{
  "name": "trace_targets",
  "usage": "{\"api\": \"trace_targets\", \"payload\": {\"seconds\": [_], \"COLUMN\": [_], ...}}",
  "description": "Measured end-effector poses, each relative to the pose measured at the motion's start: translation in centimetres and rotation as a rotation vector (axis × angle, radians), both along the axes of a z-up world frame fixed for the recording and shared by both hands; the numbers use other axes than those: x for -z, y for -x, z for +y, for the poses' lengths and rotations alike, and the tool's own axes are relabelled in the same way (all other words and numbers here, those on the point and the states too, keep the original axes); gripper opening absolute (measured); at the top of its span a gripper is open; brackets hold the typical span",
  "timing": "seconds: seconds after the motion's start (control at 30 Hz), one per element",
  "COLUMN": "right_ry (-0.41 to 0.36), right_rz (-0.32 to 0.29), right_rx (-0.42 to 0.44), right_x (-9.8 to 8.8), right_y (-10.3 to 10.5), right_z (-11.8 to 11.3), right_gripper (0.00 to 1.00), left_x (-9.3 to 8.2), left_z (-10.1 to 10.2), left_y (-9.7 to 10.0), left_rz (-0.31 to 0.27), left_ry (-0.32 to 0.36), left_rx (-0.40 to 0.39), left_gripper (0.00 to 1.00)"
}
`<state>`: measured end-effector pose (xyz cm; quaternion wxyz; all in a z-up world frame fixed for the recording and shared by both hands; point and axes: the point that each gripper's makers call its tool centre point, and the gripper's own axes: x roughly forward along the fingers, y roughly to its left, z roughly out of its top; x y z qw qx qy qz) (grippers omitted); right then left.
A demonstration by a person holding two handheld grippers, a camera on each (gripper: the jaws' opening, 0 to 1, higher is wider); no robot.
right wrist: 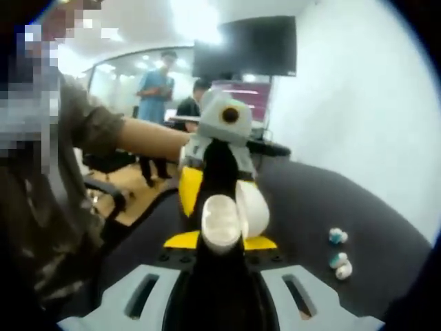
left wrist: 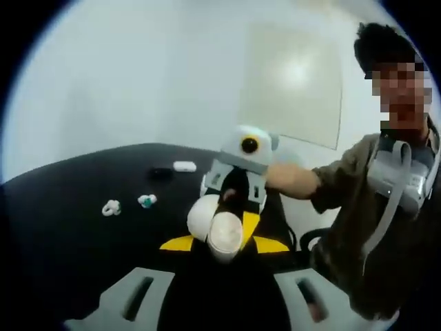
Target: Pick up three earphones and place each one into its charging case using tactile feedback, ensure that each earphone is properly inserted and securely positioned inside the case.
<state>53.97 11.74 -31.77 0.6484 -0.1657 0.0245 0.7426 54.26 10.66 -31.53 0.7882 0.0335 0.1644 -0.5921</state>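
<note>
Both my grippers face each other over the black table (left wrist: 76, 200), w/ the white charging case (left wrist: 215, 224) between them, lid flipped open. In the left gripper view my left gripper (left wrist: 219, 303) has its grey jaws spread wide at the bottom, nothing between them; opposite it my right gripper (left wrist: 238, 207) w/ yellow jaw tips seems to pinch the case, tho the contact is blurry, so approx. In the right gripper view my right gripper (right wrist: 222, 293) looks across the open case (right wrist: 231, 221) to the left one. On the table behind, well apart from the case: a white earphone (left wrist: 111, 207), a teal-tipped earphone (left wrist: 147, 201), a small white piece (left wrist: 185, 166) further back. Two people stand (right wrist: 157, 103) in the room behind.
</note>
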Motion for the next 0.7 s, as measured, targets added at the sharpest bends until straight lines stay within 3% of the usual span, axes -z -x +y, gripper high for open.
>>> {"api": "trace_targets", "payload": {"seconds": [0.2, 0.3, 0.37, 0.43, 0.5, 0.53, 0.63, 0.7], "right_ry": [0.012, 0.029, 0.014, -0.06, -0.147, -0.14, -0.026, 0.046], "right_rz": [0.03, 0.062, 0.078, 0.104, 0.191, 0.219, 0.266, 0.298], "right_rx": [0.004, 0.014, 0.013, 0.009, 0.094, 0.156, 0.395, 0.497], "right_x": [0.2, 0.0, -0.7, -2.9, -5.4, -6.0, -6.2, -5.8], "right_y": [0.0, -0.2, -0.3, -0.5, -2.5, -3.9, -9.2, -11.7], "right_z": [0.0, -0.5, -1.5, -2.6, -3.6, -4.1, -5.5, -6.1], "right_gripper": [0.22, 0.27, 0.27, 0.27, 0.24, 0.23, 0.15, 0.14], "left_x": [0.2, 0.3, 0.3, 0.3, 0.2, 0.2, 0.1, 0.0], "left_z": [0.4, 0.6, 0.8, 0.8, 0.7, 0.7, 0.6, 0.6], "left_y": [-0.3, -0.3, -0.2, 0.0, 0.0, 0.0, -0.1, -0.3], "left_rz": [-0.003, -0.01, -0.022, -0.045, -0.078, -0.084, -0.101, -0.11], "left_ry": [0.008, 0.005, 0.004, 0.001, -0.004, -0.004, -0.007, -0.003], "left_rx": [-0.005, 0.001, 0.005, 0.004, 0.004, 0.004, -0.003, -0.011], "left_gripper": [0.18, 0.18, 0.18, 0.18, 0.18, 0.18, 0.18, 0.18]}}
